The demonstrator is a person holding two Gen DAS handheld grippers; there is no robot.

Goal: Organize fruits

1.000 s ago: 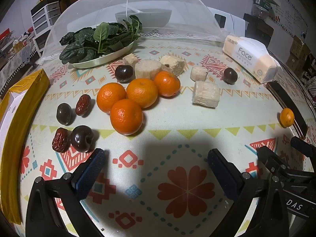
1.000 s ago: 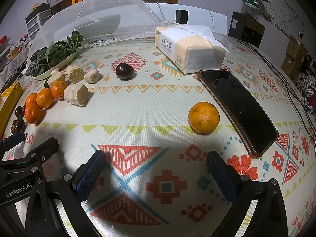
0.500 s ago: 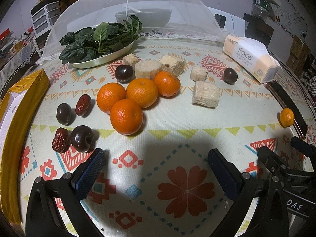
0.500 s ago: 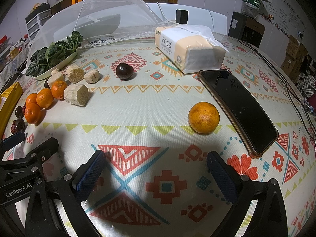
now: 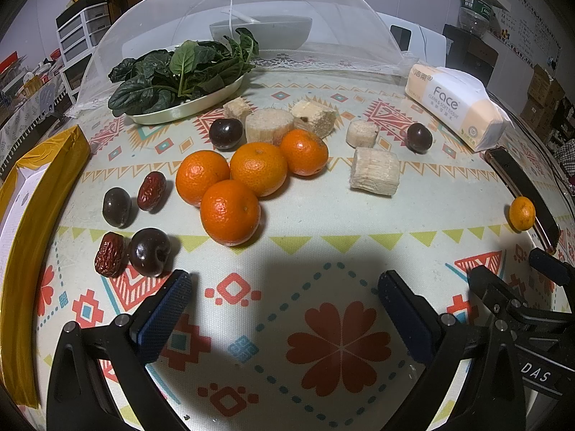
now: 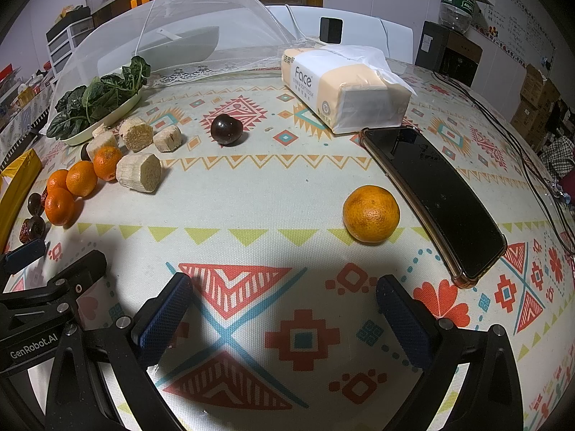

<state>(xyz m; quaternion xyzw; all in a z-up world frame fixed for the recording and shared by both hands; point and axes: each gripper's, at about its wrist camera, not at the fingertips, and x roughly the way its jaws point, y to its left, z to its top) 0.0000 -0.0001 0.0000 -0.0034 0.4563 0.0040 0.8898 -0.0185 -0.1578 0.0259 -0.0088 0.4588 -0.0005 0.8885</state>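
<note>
- Left gripper [image 5: 284, 309] low over the patterned worktop [image 5: 323, 251], fingers [image 5: 161, 314] spread wide apart, nothing between them.
- Right gripper [image 6: 284, 309] likewise: fingers [image 6: 402, 319] wide apart, empty, just above the worktop.
- Just ahead of the left fingers: a dark plum [image 5: 149, 251] touching a red date [image 5: 109, 254]; beyond them another plum [image 5: 116, 206] and date [image 5: 151, 191].
- Four mandarins [image 5: 230, 212] clustered together, touching, in the middle.
- Behind the cluster: pale cut sugarcane pieces [image 5: 374, 176] loosely scattered, with one plum [image 5: 225, 133] among them and another [image 5: 419, 138] off to the right.
- One stray mandarin [image 6: 371, 214] near the right fingers, just beside a black phone [image 6: 431, 194], well apart from the cluster.
- Judged partly done: mandarins mostly gathered, plums and dates loosely grouped; left to do, the stray mandarin, the two far plums, the sugarcane.
- Readable: "Face" on the tissue pack [image 6: 341, 86], with "CLEAN & SOFT TISSUE" in the left view; "GenRobot.AI" and "DAS" on the gripper bodies.
- Farther back: a plate of spinach [image 5: 179, 72] by a mesh food cover [image 5: 233, 18].
</note>
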